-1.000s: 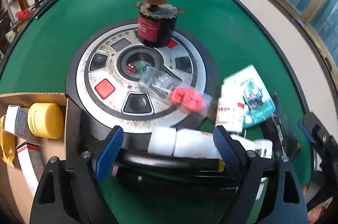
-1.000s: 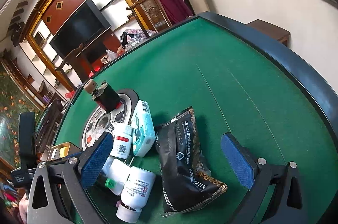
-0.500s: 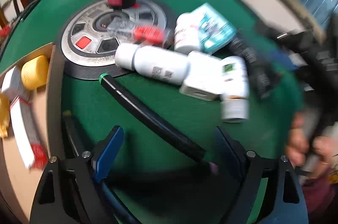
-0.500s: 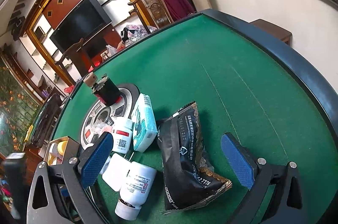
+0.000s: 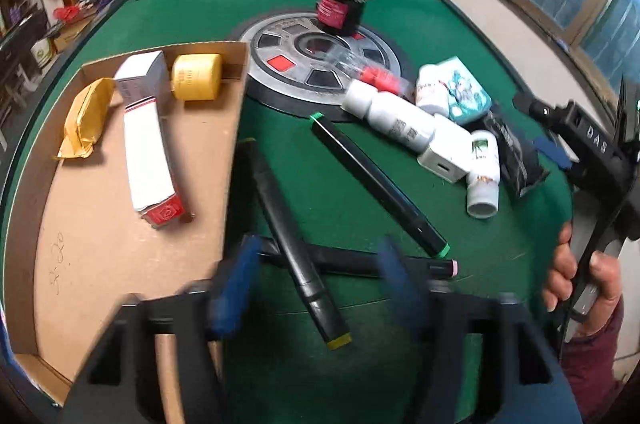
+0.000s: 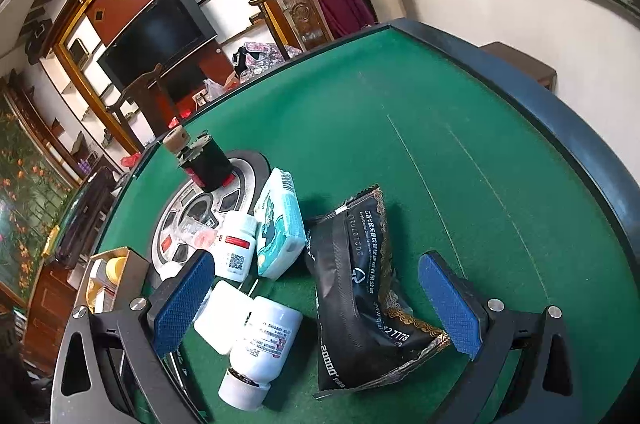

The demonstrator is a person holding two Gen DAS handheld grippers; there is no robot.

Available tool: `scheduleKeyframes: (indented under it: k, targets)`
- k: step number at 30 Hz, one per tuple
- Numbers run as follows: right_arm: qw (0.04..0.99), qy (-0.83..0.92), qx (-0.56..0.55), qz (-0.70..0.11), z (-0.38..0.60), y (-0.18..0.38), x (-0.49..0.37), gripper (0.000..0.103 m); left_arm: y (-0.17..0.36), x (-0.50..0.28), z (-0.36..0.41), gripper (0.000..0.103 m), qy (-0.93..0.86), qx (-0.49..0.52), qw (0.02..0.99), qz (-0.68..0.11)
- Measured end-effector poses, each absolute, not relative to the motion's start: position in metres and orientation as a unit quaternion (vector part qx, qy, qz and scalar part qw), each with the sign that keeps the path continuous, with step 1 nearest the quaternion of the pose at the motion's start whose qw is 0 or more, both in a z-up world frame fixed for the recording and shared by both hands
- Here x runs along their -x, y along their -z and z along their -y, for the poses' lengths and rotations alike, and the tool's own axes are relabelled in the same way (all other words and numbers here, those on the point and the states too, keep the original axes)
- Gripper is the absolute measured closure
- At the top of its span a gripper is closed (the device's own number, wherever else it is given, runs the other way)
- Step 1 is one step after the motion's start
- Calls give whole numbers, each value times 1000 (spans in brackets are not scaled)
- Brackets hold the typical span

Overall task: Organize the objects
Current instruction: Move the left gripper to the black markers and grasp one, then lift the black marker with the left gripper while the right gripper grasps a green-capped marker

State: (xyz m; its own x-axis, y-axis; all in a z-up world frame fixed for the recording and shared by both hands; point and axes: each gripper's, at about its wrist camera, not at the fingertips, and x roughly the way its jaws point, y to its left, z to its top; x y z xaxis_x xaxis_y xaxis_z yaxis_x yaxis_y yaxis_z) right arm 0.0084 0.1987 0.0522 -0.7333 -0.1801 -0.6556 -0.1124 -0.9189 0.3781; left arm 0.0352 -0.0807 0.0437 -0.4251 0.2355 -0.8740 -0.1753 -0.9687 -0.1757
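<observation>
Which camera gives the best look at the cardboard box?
The left wrist view: the cardboard box lies open, contents plain. In the right wrist view, only a small corner of it shows, far left.

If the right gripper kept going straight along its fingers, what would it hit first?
Most likely the black foil pouch, which lies on the green felt between the open right gripper fingers, slightly right of centre. Depth is uncertain; the white bottle sits left.

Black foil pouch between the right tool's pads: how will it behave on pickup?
The black foil pouch lies flat and creased, so it will likely flop and crumple when pinched. It looks thin, probably light. The glossy film may slip between the open right tool pads.
</observation>
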Motion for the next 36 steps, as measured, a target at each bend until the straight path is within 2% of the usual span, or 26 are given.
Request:
scheduleKeyframes:
  k: [1, 4, 8, 11, 15, 17, 18, 20, 29, 34, 36]
  targets:
    - [18, 909, -365, 199, -198, -52, -9, 0, -42, -33, 79, 76, -839, 528, 126, 32]
    - [18, 909, -366, 197, -197, -52, -10, 0, -38, -31, 72, 85, -841, 526, 122, 18]
    - [20, 910, -365, 196, -195, -52, -11, 0, -34, -27, 71, 85, -843, 526, 111, 20]
    - [22, 909, -367, 195, -194, -52, -10, 0, -27, -18, 67, 74, -841, 531, 103, 13]
    - [23, 910, -367, 192, -192, -53, -10, 0, -15, -8, 51, 73, -851, 517, 76, -49]
    - [24, 910, -366, 192, -192, -53, -10, 0, -16, -9, 46, 79, -857, 506, 75, -64]
    - [26, 910, -366, 191, -192, -53, -11, 0, -16, -11, 44, 89, -858, 504, 82, -62]
    - [29, 912, -363, 188, -191, -54, -11, 0, -17, -16, 42, 89, -860, 499, 89, -61]
    - [45, 924, -350, 145, -174, -59, -14, 0, -66, -67, 82, 89, -892, 433, 128, 32]
    - [32, 947, -309, 83, -152, -73, -32, 0, -83, -103, 132, 89, -905, 402, 115, 75]
    - [74, 942, -314, 90, -139, -82, -43, 1, -85, -116, 149, 89, -910, 393, 102, 79]
